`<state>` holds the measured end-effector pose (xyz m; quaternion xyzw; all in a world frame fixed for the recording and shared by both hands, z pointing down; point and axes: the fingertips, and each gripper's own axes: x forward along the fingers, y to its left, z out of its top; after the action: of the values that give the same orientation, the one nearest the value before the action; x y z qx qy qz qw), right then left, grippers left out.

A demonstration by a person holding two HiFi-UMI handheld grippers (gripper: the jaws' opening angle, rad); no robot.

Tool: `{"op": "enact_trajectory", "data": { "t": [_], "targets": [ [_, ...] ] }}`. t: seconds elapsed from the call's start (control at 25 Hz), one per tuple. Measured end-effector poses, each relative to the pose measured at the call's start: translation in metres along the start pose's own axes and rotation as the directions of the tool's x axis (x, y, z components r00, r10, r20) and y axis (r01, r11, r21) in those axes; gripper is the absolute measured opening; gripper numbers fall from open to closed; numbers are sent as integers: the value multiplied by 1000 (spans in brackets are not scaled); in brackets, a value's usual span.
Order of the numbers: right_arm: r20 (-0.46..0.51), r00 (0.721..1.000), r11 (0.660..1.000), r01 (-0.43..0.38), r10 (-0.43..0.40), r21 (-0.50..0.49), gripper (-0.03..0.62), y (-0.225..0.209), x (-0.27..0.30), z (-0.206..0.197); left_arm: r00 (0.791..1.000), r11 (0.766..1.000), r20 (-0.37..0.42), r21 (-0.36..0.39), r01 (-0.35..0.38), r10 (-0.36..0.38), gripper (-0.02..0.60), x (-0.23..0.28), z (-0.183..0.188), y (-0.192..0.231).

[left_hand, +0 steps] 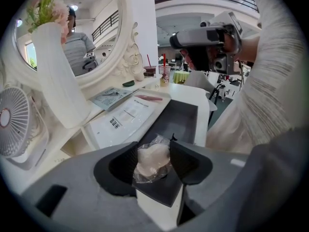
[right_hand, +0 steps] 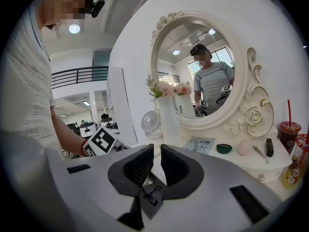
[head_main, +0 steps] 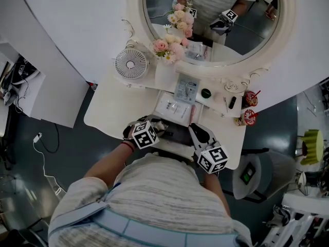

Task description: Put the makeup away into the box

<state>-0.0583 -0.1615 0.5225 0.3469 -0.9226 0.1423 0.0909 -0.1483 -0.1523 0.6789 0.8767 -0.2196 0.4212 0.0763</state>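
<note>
Low in the left gripper view, the open dark grey box [left_hand: 179, 122] on the white dressing table [left_hand: 205, 98] has the pale pink powder puff in clear wrap [left_hand: 150, 163] over its near corner, pinched between the left gripper [left_hand: 153, 147] pads. The right gripper [right_hand: 156, 151] jaws stand barely parted, empty.

Head view: steeply down on the dressing table [head_main: 105, 112], mirror [head_main: 216, 30] at 12 o'clock. Gripper views: low, close, across it; all share mirror and fan [head_main: 131, 64].
</note>
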Motion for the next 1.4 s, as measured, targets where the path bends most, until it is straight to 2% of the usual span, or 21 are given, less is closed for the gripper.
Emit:
{"op": "enact_trajectory", "data": {
  "t": [0.6, 1.04, 1.4],
  "targets": [
    [7, 1000, 1000, 15, -15, 12, 11, -6, 1, 0, 1000, 1000, 26, 6, -10, 10, 272, -4, 8, 8],
    [18, 999, 999, 44, -44, 21, 11, -15, -4, 1, 997, 995, 62, 86, -47, 42, 270, -3, 44, 16],
    [29, 996, 996, 86, -87, 39, 11, -29, -20, -2, 997, 980, 68, 198, -39, 26, 267, 13, 82, 12]
  ]
}}
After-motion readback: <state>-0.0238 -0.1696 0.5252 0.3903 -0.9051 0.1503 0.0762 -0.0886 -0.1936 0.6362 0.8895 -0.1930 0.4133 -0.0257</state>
